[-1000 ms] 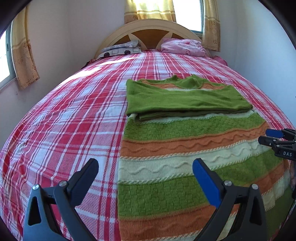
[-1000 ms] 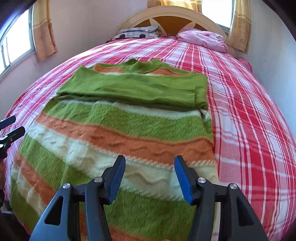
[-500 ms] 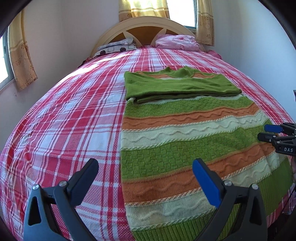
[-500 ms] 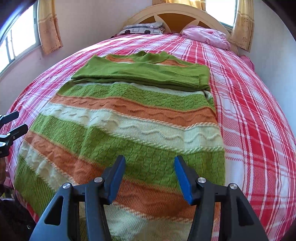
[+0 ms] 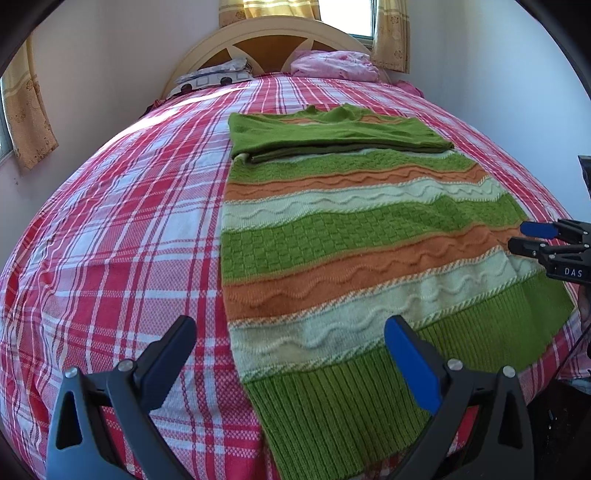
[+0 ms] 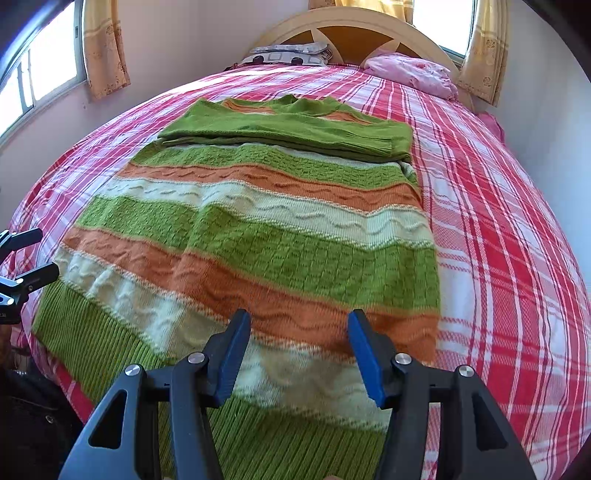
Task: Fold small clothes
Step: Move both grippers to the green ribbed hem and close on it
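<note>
- The left gripper (image 5: 290,345) has its jaws spread wide with nothing between them; it hangs over the near left edge of the sweater (image 5: 354,254), one finger above the bedspread (image 5: 122,236), the blue-padded one above the ribbed hem.
- The right gripper (image 6: 299,341) is also released, its jaws parted and empty, poised over the sweater's near stripes just above the hem.
- Each gripper shows in the other's view at the frame edge, off the sweater's near corner on its own side.
- The sweater is a knit in bands of green, orange and cream with wavy ridges, ending in a green ribbed hem nearest the cameras.
- Its sleeves are folded across the chest, forming a plain green band at the far end, with the neckline showing just beyond.
- It lies flat, lengthwise on the red and white plaid bedspread, hem at the foot of the bed.
- Both grippers tilt steeply downward toward the cloth.
- At the curved headboard (image 6: 354,31) lie a patterned pillow (image 6: 291,51) and a pink bundle (image 6: 410,72).
</note>
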### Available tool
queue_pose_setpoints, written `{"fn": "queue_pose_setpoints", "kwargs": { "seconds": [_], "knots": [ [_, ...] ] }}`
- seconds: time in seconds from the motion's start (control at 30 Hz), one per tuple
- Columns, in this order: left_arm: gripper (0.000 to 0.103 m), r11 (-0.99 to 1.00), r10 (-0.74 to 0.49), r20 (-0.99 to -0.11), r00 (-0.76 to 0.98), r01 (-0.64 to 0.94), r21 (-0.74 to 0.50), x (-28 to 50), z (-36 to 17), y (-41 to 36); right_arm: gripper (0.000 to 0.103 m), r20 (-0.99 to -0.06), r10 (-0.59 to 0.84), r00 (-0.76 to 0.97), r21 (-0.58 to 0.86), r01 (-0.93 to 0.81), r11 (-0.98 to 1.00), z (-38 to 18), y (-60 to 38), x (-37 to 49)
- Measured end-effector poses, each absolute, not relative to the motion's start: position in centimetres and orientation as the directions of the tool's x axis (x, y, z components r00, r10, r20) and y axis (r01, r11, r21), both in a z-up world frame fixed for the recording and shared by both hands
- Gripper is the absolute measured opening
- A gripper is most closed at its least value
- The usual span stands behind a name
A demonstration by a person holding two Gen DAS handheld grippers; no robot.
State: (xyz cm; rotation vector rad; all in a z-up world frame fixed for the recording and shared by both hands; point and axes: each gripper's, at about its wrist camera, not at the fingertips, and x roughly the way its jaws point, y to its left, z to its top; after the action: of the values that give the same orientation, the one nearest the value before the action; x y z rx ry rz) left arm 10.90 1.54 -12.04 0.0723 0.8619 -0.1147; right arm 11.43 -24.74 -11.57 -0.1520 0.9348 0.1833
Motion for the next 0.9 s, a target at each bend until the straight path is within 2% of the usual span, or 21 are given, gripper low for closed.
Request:
{"fn": "queue_pose_setpoints", "kwargs": {
  "seconds": [0.53,0.9],
  "knots": [
    [0.103,0.985,-0.145,-0.81,0.568,0.157,-0.067,8.4,-13.4,1.5,0.056,-0.821,0.097,0.562,-0.02,-0.198,0.98,-12.5,-25.7,6.8],
    [0.091,0.978,-0.179,-0.84,0.512,0.187,-0.094,7.6,-14.2,0.7,0.056,-0.823,0.115,0.556,0.013,-0.184,0.983,-12.5,-26.5,5.4]
  ]
}}
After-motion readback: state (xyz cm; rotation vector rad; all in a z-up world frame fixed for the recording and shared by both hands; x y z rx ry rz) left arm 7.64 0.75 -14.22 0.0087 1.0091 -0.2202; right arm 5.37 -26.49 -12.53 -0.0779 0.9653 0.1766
